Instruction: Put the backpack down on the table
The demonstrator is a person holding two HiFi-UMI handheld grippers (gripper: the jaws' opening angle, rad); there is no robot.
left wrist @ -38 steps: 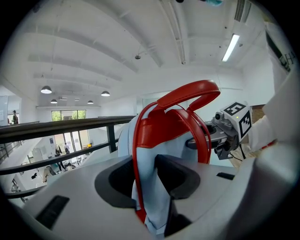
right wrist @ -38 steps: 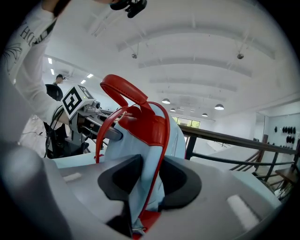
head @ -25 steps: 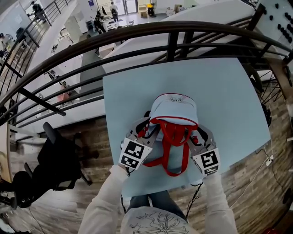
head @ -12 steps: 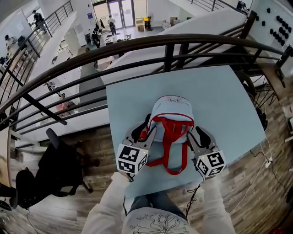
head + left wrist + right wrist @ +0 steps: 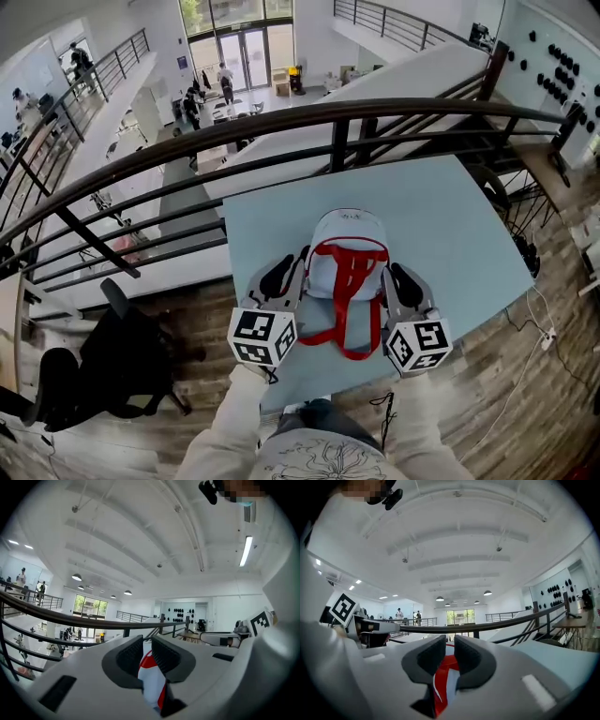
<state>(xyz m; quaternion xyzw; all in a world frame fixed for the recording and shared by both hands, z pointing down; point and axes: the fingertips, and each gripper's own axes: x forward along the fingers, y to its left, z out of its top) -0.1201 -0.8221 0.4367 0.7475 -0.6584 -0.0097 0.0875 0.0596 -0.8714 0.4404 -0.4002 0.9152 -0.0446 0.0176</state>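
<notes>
A light blue backpack point(image 5: 347, 246) with red straps stands upright over the pale blue table point(image 5: 459, 225). My left gripper point(image 5: 300, 261) is at its left side and my right gripper point(image 5: 388, 272) at its right side. In the left gripper view the jaws of the left gripper point(image 5: 147, 651) are closing, with red and pale blue backpack fabric point(image 5: 152, 684) pinched between the pads. The right gripper view shows the same thing: the right gripper point(image 5: 449, 653) is closing on a fold of red and blue fabric point(image 5: 442, 681). The bag's underside is hidden.
A dark curved railing point(image 5: 281, 117) runs just beyond the table's far edge, with a drop to a lower floor behind it. A black office chair point(image 5: 117, 352) stands at the left. A cable point(image 5: 547, 335) trails on the wooden floor at the right.
Both grippers have come up and drawn in against the backpack's sides. Their jaws, wide apart before, have narrowed onto its fabric, and the bag has moved with them.
</notes>
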